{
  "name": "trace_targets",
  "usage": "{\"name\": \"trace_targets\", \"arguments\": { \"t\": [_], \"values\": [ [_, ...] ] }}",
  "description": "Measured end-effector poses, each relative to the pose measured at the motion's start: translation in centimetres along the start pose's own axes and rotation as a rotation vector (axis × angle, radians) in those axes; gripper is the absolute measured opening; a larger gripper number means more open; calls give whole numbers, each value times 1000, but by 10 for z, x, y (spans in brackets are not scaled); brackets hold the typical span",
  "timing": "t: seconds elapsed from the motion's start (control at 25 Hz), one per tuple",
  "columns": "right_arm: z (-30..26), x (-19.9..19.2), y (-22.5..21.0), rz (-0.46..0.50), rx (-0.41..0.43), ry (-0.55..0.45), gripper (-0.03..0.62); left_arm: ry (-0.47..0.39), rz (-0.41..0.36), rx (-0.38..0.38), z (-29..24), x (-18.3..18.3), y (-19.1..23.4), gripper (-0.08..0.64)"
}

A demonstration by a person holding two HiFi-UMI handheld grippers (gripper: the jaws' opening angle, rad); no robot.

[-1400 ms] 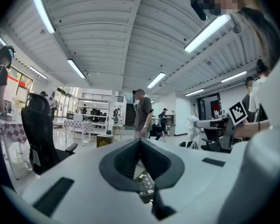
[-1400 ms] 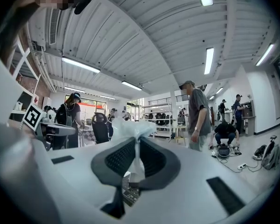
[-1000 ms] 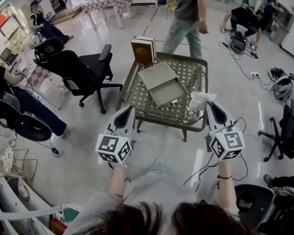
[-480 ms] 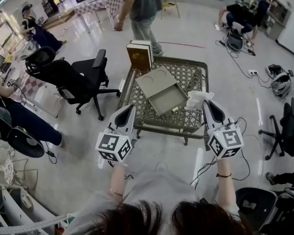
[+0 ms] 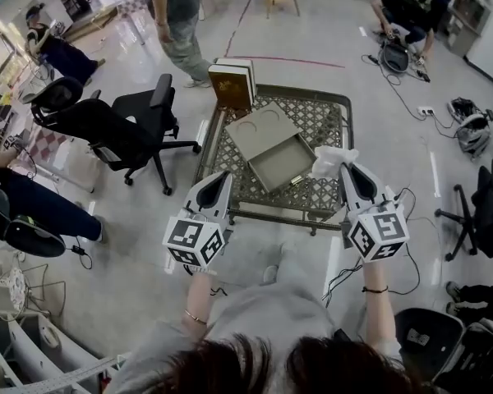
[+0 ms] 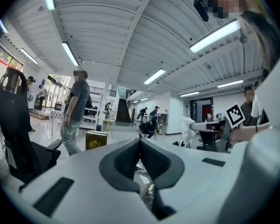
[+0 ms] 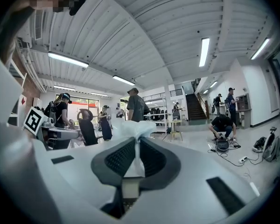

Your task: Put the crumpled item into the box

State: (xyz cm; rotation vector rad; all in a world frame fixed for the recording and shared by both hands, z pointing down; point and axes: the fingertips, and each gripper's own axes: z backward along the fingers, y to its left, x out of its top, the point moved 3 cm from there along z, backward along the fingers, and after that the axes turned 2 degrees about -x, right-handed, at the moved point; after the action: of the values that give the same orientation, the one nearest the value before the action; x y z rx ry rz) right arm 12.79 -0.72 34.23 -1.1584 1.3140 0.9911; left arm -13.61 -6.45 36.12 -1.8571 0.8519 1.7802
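The right hand-held gripper [image 5: 347, 169] pinches the crumpled item [image 5: 331, 159] (long axis along the jaws, bunched end forward).

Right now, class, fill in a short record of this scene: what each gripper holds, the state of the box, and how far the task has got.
right gripper: shut on the crumpled white paper
left gripper: shut, nothing between its jaws
box: open, on the lattice table, with its lid just behind it
books: standing at the table's far edge
task: paper not yet in the box; in the head view it is held just right of the box
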Motion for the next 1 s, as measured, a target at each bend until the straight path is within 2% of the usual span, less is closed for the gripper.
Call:
{"name": "trace_targets", "arguments": {
  "t": [0.56,1.0],
  "values": [
    [-83,-3,-25,-9,67,58,48,26,79,42,-55,-9,39,18],
    [-136,-7,-61,-17,136,99,48,30,109,67,-111,-9,48,17]
  ]
}}
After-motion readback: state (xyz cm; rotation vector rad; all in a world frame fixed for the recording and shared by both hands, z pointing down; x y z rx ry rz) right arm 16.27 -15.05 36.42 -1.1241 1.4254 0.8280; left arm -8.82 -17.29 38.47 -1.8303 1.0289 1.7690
